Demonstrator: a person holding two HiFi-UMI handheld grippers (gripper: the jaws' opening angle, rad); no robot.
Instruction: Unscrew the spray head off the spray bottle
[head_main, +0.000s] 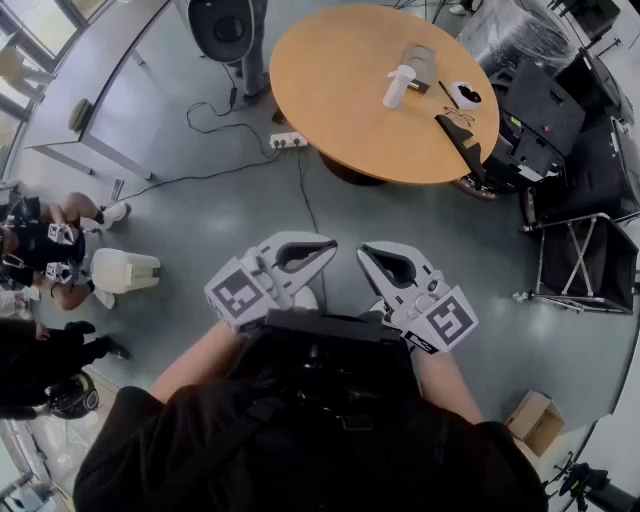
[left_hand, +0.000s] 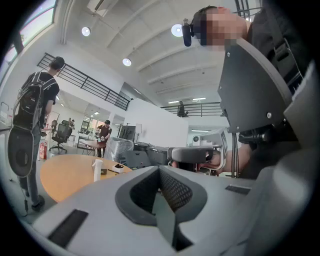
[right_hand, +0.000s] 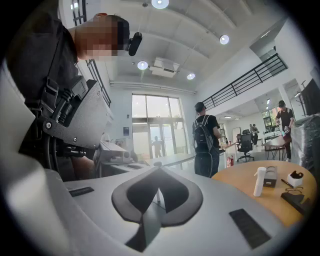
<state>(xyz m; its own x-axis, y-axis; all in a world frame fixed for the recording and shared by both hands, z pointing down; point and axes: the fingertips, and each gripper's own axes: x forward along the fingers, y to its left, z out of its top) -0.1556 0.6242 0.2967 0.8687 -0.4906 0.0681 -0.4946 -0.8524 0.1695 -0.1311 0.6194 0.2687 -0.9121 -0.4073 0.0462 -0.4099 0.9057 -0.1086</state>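
We hold our grey plastic left gripper (head_main: 318, 248) and right gripper (head_main: 372, 256) level, side by side, jaws fully closed on nothing. The white plastic spray bottle (head_main: 398, 86) stands upright at one o'clock, well apart, on the round orange-brown wooden table (head_main: 330, 90).

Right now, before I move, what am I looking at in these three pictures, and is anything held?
A person holds two grey handheld grippers: the left gripper and the right gripper. The head view comes from a camera on the person's head, looking down; the two gripper views look along each gripper's own jaws. Both pairs of jaws are shut, with nothing between them. The white plastic spray bottle stands upright on the round wooden table ahead, far from both grippers.
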